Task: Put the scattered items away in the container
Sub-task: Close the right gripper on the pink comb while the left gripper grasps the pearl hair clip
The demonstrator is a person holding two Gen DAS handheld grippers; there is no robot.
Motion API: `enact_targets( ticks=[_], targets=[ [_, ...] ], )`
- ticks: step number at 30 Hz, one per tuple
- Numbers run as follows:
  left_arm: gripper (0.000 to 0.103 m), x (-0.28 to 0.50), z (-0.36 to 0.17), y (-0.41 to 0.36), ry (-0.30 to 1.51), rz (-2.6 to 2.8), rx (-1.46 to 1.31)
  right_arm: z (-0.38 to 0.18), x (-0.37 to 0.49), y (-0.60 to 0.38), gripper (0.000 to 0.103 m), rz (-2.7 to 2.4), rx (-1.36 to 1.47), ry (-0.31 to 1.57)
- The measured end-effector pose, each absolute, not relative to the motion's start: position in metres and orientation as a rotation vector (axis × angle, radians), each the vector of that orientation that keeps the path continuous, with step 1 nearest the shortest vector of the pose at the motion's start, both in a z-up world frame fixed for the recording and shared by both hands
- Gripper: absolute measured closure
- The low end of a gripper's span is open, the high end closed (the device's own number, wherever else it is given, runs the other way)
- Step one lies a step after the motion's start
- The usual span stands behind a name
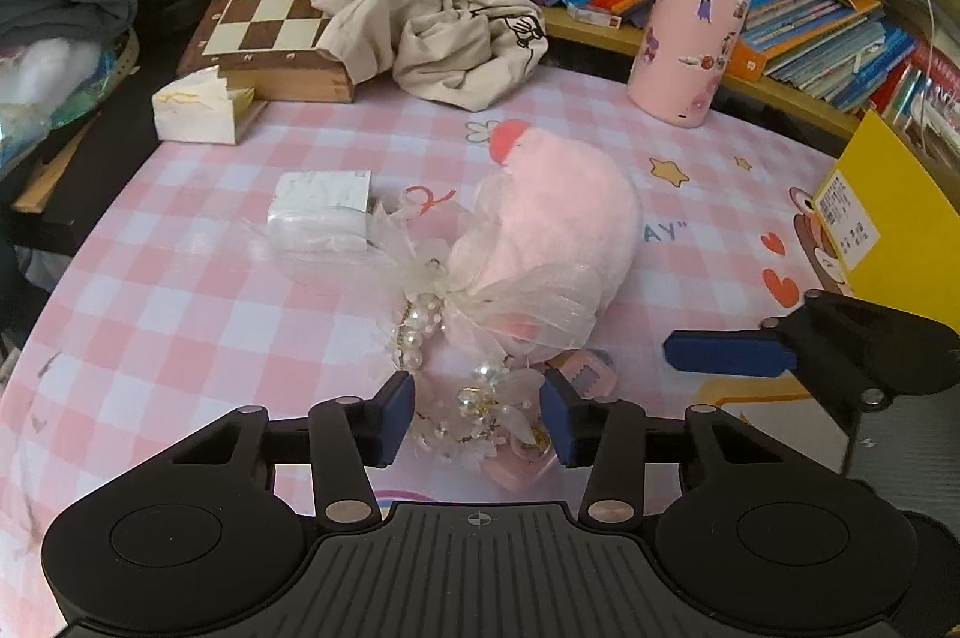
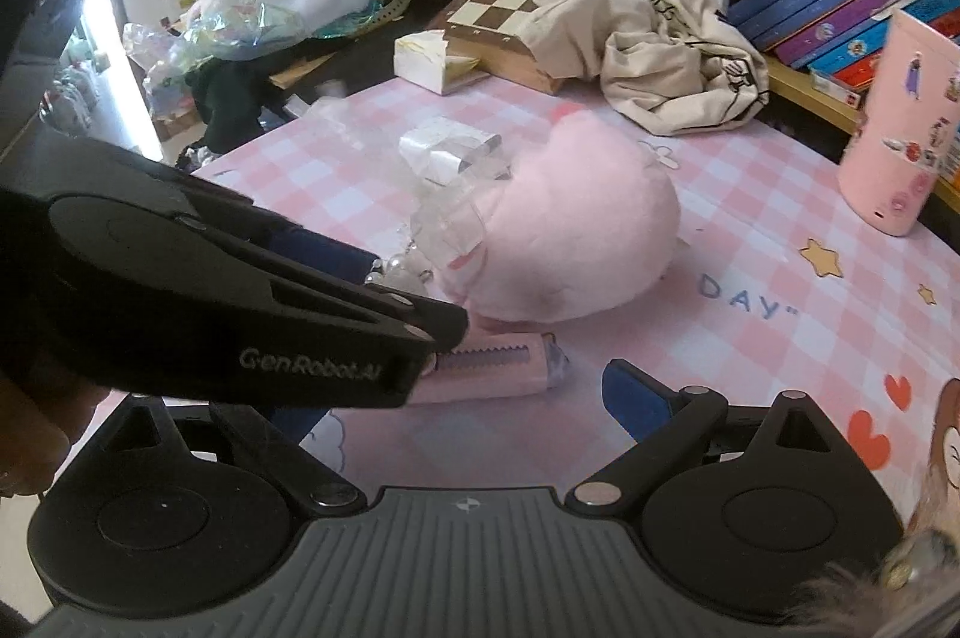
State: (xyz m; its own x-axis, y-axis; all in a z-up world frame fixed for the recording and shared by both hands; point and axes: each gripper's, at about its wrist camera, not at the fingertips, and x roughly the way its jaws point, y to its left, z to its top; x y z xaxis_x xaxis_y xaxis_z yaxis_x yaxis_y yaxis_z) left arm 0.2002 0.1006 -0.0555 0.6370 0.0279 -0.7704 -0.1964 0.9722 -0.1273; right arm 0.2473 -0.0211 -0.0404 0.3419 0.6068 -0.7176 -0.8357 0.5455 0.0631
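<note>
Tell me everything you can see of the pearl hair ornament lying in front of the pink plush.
The pearl hair ornament is a cluster of white pearls, translucent petals and thin gold wire. It lies flat on the pink checked mat, partly over a pink comb, just before the pink plush and its organza bow. The left gripper straddles it, blue fingers on either side, contact not visible. A pearl strand runs up toward the bow.
</note>
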Motion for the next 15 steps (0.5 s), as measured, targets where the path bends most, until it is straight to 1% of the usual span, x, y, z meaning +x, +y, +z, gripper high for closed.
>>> enact_targets(
  ticks=[1, 3, 4, 6, 8, 11, 12, 15],
  targets=[
    [0.060, 0.201, -0.055, 0.102, 0.872, 0.127, -0.205, -0.042, 0.248, -0.020, 0.005, 0.963, -0.345, 0.767],
    [0.066, 0.201, -0.056, 0.104, 0.869, 0.129, -0.205, -0.045, 0.251, -0.017, 0.005, 0.964, -0.345, 0.774],
    [0.067, 0.201, -0.056, 0.106, 0.868, 0.131, -0.208, -0.046, 0.253, -0.015, 0.005, 0.963, -0.343, 0.777],
    [0.076, 0.199, -0.055, 0.112, 0.864, 0.138, -0.226, -0.048, 0.256, -0.012, 0.005, 0.962, -0.338, 0.779],
    [0.078, 0.196, -0.054, 0.119, 0.862, 0.153, -0.249, -0.050, 0.258, -0.009, 0.006, 0.960, -0.333, 0.781],
    [0.084, 0.189, -0.052, 0.130, 0.860, 0.179, -0.306, -0.052, 0.262, -0.006, 0.008, 0.955, -0.328, 0.788],
    [0.086, 0.186, -0.052, 0.135, 0.860, 0.188, -0.330, -0.053, 0.262, -0.006, 0.013, 0.951, -0.331, 0.787],
    [0.086, 0.178, -0.051, 0.143, 0.860, 0.204, -0.381, -0.056, 0.263, -0.005, 0.021, 0.946, -0.349, 0.785]
  ],
)
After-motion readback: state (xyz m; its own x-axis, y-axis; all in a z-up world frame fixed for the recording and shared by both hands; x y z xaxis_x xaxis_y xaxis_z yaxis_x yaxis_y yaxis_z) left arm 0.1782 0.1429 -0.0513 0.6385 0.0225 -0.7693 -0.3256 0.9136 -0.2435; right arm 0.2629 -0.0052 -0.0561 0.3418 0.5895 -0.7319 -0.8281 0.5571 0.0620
